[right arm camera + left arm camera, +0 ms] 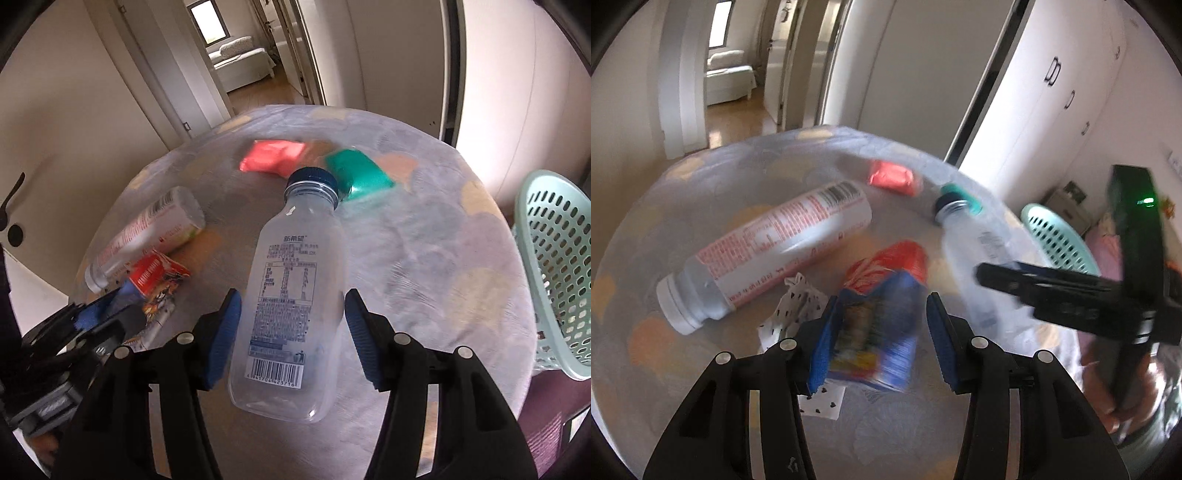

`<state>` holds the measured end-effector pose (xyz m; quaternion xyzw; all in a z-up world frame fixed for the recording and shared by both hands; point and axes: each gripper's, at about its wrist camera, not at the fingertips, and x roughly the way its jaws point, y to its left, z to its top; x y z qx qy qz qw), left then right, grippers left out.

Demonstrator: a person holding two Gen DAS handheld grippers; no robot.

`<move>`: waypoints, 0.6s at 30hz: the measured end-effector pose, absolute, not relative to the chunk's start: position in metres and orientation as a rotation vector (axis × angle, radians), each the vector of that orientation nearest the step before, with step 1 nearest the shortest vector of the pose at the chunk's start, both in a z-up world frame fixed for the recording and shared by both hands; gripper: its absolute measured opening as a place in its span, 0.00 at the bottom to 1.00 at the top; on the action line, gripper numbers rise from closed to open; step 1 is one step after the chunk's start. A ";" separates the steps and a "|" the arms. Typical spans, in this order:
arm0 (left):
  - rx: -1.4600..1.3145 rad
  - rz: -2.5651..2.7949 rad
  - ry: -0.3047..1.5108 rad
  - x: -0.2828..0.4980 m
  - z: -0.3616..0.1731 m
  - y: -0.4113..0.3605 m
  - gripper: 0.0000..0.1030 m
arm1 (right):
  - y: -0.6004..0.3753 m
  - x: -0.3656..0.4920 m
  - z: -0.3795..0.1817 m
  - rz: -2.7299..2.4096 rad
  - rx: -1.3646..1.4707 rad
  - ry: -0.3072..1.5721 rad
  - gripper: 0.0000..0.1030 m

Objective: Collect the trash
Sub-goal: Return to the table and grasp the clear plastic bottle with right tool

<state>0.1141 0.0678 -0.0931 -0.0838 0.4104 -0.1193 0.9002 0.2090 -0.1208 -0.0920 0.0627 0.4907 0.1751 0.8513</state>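
Left gripper (877, 325), black with blue pads: jaws spread, straddling a crumpled blue and red snack packet (882, 314) lying on the patterned cloth-covered round table (683, 206). The left pad appears against the packet's edge; the right pad stands apart from it. Not clenched. A scrap of white paper with black marks (792, 314) lies partly beneath the packet.

Right gripper (291, 332), same build: jaws released and wide, one to each side of a clear, empty plastic bottle with a dark blue cap (291, 295), which lies flat on the table, cap pointing away. Small gaps are visible between the pads and the bottle walls.

Farther out: a white bottle with red print (768, 247) lies on its side left of the packet. Beyond lie a red foil wrapper (271, 155) and a green foil wrapper (360, 173), the green one just beside the blue cap. A mint-green perforated plastic basket (554, 266) stands off the table's right edge.
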 end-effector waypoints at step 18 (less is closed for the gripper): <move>-0.179 -0.209 0.895 0.113 -0.105 0.068 0.74 | -0.153 0.189 -0.093 0.409 0.087 1.038 0.55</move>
